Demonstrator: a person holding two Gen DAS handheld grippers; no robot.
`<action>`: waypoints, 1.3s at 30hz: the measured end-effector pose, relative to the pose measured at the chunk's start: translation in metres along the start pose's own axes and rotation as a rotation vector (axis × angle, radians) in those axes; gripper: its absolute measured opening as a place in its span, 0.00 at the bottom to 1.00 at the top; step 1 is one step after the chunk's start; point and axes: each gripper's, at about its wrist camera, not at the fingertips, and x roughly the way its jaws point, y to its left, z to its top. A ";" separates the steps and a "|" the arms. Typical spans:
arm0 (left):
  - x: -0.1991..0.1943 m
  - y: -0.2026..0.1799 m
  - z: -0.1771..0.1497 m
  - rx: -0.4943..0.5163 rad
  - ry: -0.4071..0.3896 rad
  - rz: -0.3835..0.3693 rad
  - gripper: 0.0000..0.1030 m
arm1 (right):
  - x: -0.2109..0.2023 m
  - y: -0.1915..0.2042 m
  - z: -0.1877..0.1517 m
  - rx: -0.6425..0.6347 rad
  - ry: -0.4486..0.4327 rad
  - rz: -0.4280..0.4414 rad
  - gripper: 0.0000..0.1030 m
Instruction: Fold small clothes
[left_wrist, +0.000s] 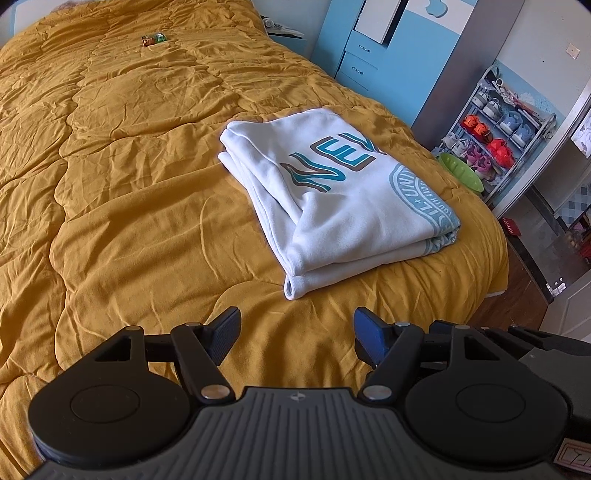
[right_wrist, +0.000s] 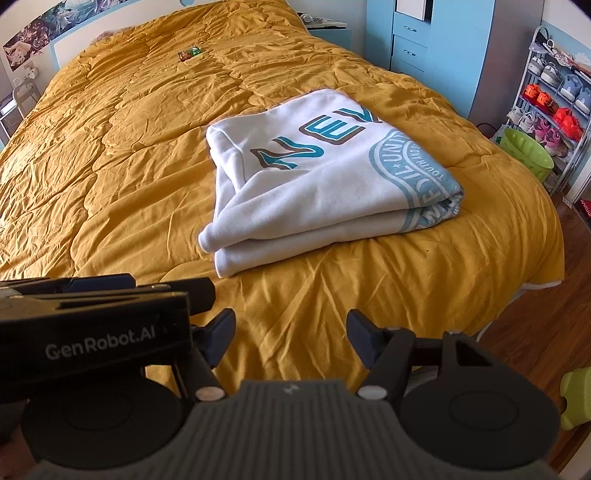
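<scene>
Your left tool hangs over the near part of the bed with its jaws spread wide and nothing between them; the dark pads are clear of the quilt. Your right tool is likewise wide apart and holds nothing. In the right wrist view the body of your left tool sits just beside the right one, on its left.

The white sweatshirt lies folded into a compact, layered rectangle on the mustard-yellow quilt, toward the right side of the bed and near its foot. Neither tool touches it; both are short of its near edge. Its top face shows large teal and brown lettering and part of a round teal stamp print. The folded layers stack visibly along the near edge.

A small colourful packet rests far up the bed, well apart from the sweatshirt. Beyond the bed's right side stand a blue cabinet, a shoe rack filled with shoes, and a green basin at the rack's foot, on a wooden floor.
</scene>
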 end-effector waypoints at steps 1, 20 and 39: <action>0.001 0.000 0.000 0.003 0.005 -0.003 0.79 | 0.001 0.000 0.000 -0.002 0.002 0.000 0.61; 0.012 0.008 -0.004 0.021 0.058 0.004 0.77 | 0.020 0.007 -0.006 -0.010 0.047 0.017 0.61; 0.015 0.009 -0.008 0.008 0.071 -0.002 0.74 | 0.024 0.010 -0.007 -0.012 0.065 0.025 0.61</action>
